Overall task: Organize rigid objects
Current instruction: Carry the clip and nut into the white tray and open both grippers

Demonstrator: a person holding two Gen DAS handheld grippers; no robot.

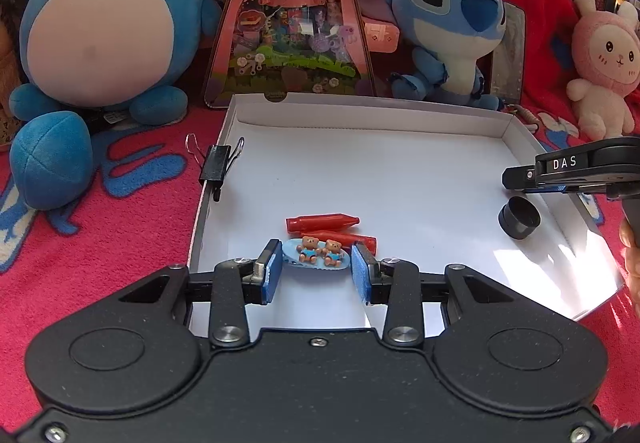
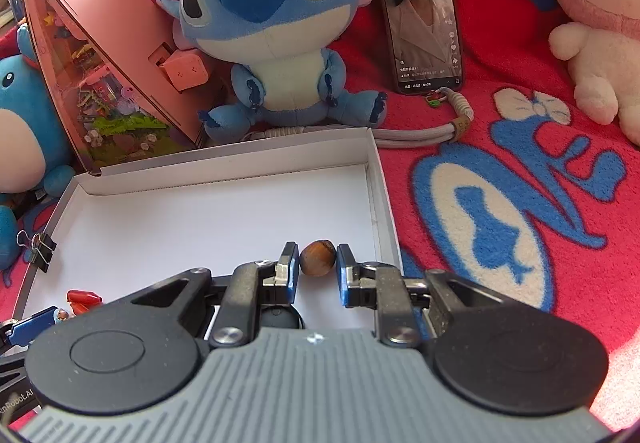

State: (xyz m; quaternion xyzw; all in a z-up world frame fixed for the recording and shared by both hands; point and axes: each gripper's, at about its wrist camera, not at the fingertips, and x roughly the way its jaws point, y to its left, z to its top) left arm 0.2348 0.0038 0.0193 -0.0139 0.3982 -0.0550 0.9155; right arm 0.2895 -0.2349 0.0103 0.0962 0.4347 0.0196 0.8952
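My left gripper (image 1: 316, 267) clamps the pale-blue bear hair clip (image 1: 316, 253) low in frame, over the shallow white cardboard tray (image 1: 360, 111). My right gripper (image 2: 317, 269) pinches a brown oval nut (image 2: 318, 257) there too, for sorting.

The black cap (image 2: 280, 317) is mostly hidden behind the right gripper (image 2: 318, 269).

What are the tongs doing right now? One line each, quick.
Left tongs: shut on the bear hair clip, over the white box.
Right tongs: shut on the brown nut.
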